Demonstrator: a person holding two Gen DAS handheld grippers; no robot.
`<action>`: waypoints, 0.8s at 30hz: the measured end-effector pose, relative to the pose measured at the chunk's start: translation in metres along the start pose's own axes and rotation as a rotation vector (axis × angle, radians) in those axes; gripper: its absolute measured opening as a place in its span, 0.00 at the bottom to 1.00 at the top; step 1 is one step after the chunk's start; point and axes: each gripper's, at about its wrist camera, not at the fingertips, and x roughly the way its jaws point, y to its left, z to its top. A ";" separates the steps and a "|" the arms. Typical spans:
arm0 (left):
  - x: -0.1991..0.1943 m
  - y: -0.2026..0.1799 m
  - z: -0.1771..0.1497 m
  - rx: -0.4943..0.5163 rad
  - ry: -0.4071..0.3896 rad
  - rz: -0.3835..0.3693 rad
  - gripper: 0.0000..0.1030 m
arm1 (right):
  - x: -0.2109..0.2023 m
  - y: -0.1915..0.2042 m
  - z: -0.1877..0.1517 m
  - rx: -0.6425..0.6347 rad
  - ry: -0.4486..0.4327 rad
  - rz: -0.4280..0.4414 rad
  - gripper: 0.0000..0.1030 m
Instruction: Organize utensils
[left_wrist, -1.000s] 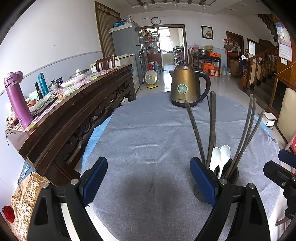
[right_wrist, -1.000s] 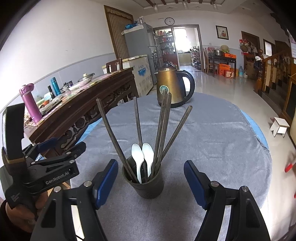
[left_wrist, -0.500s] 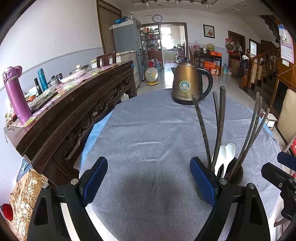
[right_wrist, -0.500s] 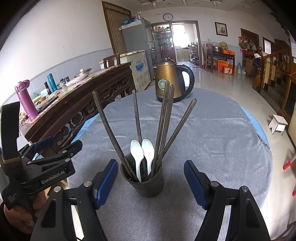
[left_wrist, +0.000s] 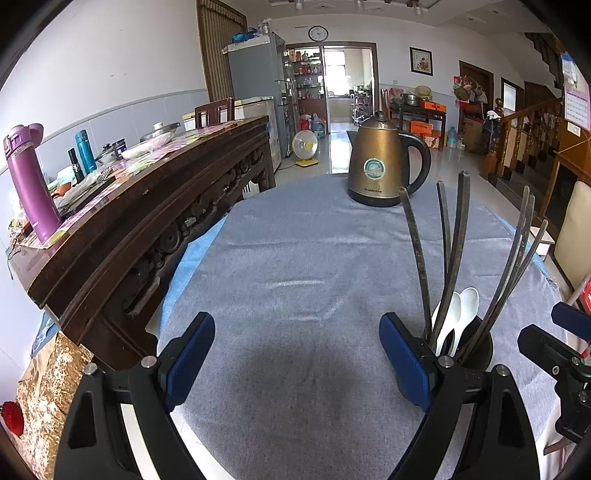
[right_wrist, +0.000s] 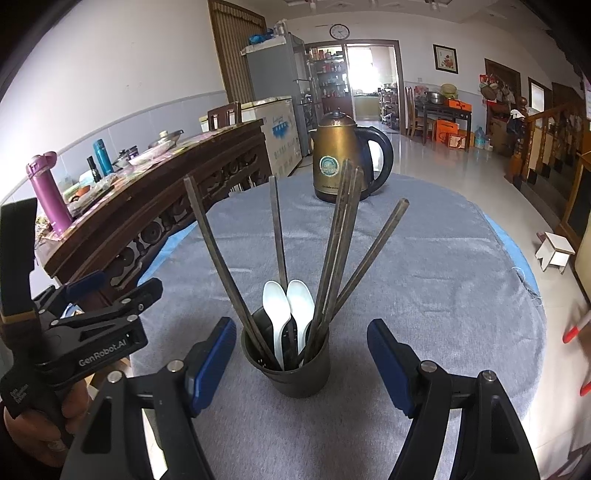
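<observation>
The right gripper is spread wide and holds nothing; its blue-padded fingers flank a dark utensil cup without touching it. The cup stands upright on the grey tablecloth, holding several long dark chopsticks fanned outward and two white spoons. The left gripper is also wide open and empty above bare cloth, with the cup just beside its right finger. A bronze kettle stands further back.
</observation>
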 end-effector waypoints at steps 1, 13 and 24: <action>0.000 0.001 0.000 0.000 -0.001 0.000 0.88 | 0.000 0.000 0.000 -0.003 -0.001 -0.004 0.75; -0.008 -0.002 -0.002 0.008 -0.012 0.003 0.88 | -0.002 0.002 -0.003 -0.024 -0.016 -0.041 0.75; -0.019 -0.009 -0.004 0.022 -0.028 0.010 0.88 | -0.009 -0.007 -0.007 0.003 -0.022 -0.052 0.75</action>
